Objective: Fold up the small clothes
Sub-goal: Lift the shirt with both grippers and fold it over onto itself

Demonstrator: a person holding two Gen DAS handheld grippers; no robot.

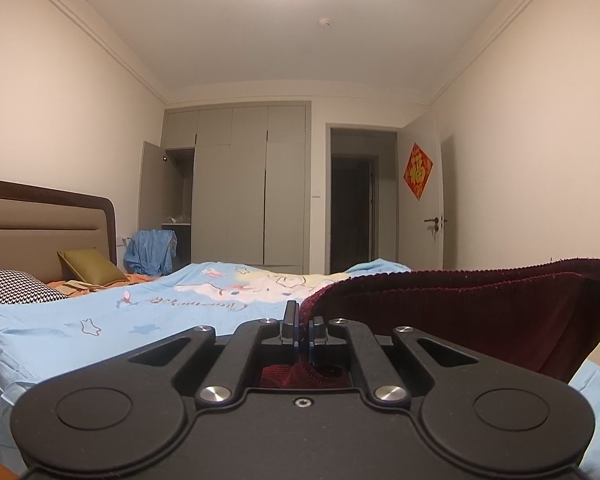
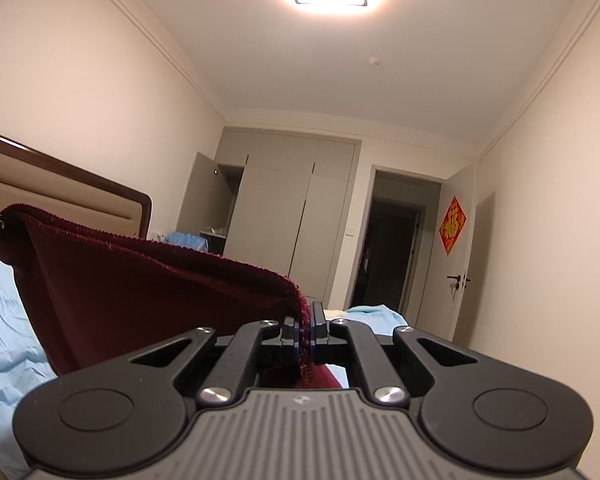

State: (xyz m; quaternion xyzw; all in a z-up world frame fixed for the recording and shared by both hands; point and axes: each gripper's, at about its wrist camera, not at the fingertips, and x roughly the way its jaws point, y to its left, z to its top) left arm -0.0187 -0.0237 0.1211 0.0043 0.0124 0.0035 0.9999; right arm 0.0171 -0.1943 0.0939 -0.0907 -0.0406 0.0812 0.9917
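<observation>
The left tool (image 1: 303,326) is closed on one corner of the dark red knitted garment (image 1: 480,312), and the right tool (image 2: 305,328) is closed on another corner — the cloth hangs stretched between them, lifted above the bed (image 1: 100,320) with its light blue cartoon sheet. Behind, a grey wardrobe (image 1: 244,184) stands with one door open.

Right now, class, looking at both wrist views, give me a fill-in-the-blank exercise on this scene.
1. Both grippers pinch a knitted garment coloured dark ____.
2. The left gripper and right gripper are both ____ on it.
3. Below lies a light ____ bedsheet.
4. The wardrobe's leftmost door stands ____.

Missing words: red, shut, blue, open
</observation>
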